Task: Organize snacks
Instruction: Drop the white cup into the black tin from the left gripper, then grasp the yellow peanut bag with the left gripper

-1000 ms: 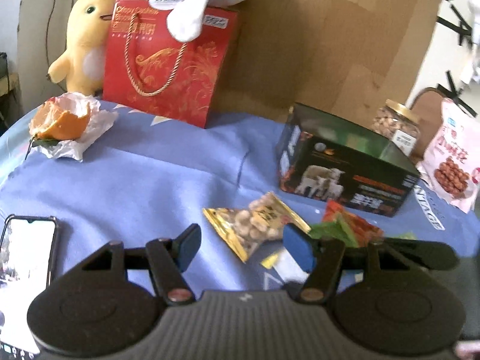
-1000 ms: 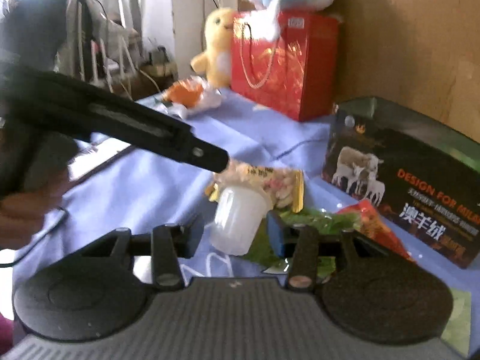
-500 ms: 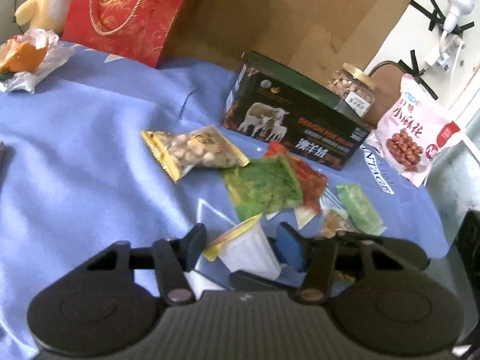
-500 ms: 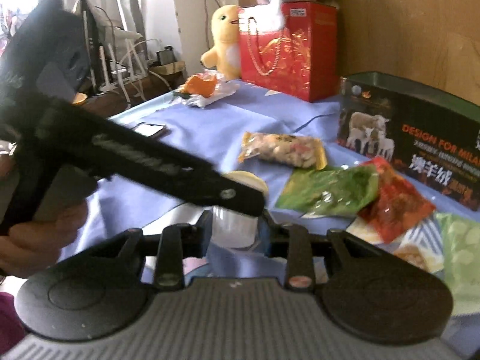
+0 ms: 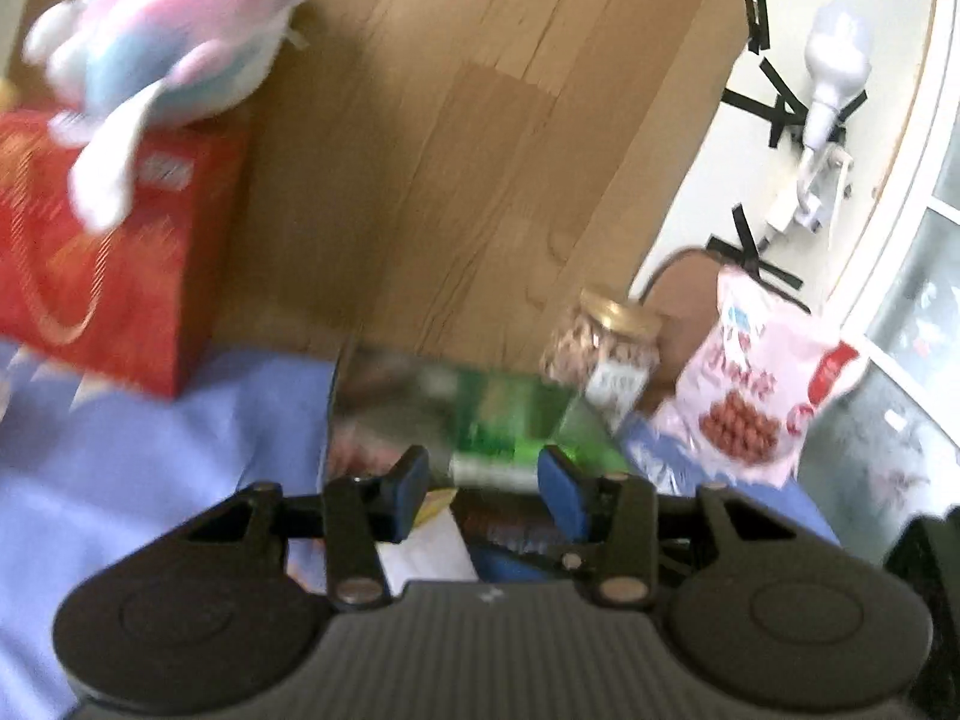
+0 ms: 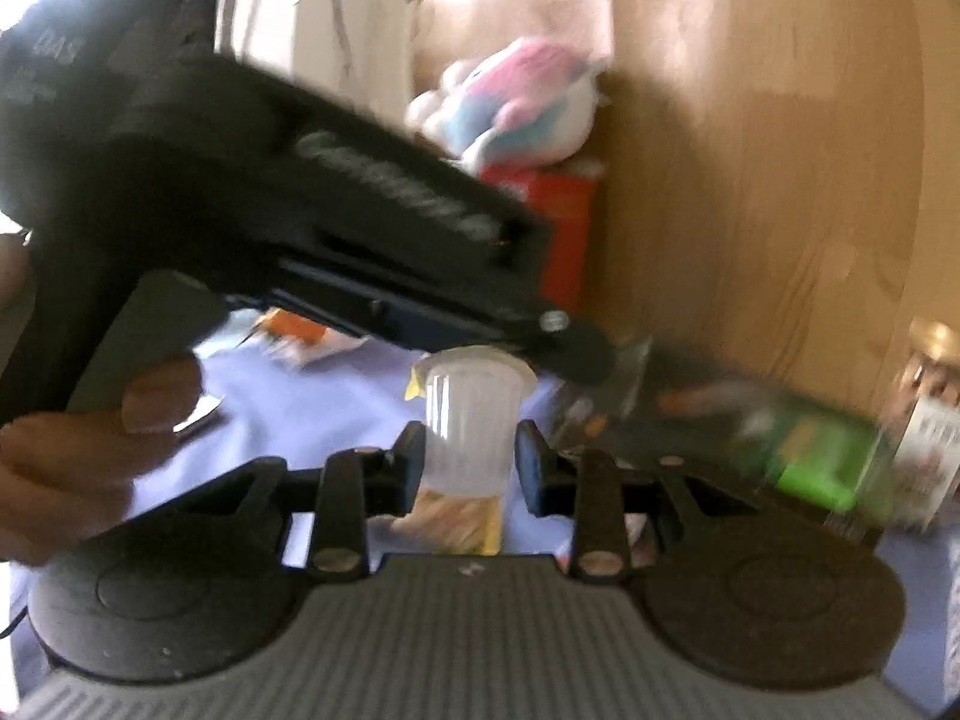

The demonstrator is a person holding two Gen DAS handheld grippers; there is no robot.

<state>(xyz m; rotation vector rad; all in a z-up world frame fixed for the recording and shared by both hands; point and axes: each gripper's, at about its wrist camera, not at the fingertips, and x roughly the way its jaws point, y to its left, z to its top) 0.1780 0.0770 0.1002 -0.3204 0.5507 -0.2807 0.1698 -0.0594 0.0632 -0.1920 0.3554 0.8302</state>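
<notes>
A ribbed white jelly cup (image 6: 468, 420) with a yellow foil lid hangs above the blue cloth, and my right gripper (image 6: 471, 468) is shut on its lower half. The black finger (image 6: 570, 351) of my left gripper lies across the cup's top rim. In the left wrist view my left gripper (image 5: 485, 495) points at the dark box (image 5: 504, 414) with a green inside. Its jaws are closing. The cup (image 5: 432, 546) shows low by the left pad, and neither pad visibly presses on it. A yellow snack packet (image 6: 456, 525) lies under the cup.
The dark box (image 6: 810, 450) stands at the right on the blue cloth (image 5: 150, 450). Behind it are a jar of nuts (image 5: 606, 354) and a pink peanut bag (image 5: 750, 378). A red gift bag (image 5: 102, 270) with a plush toy (image 5: 162, 48) stands left, against a wooden board (image 5: 480, 150).
Both grippers have risen and tipped up, so the loose packets have dropped out of view. The cup has come up off the cloth in the right gripper. The left jaws have narrowed.
</notes>
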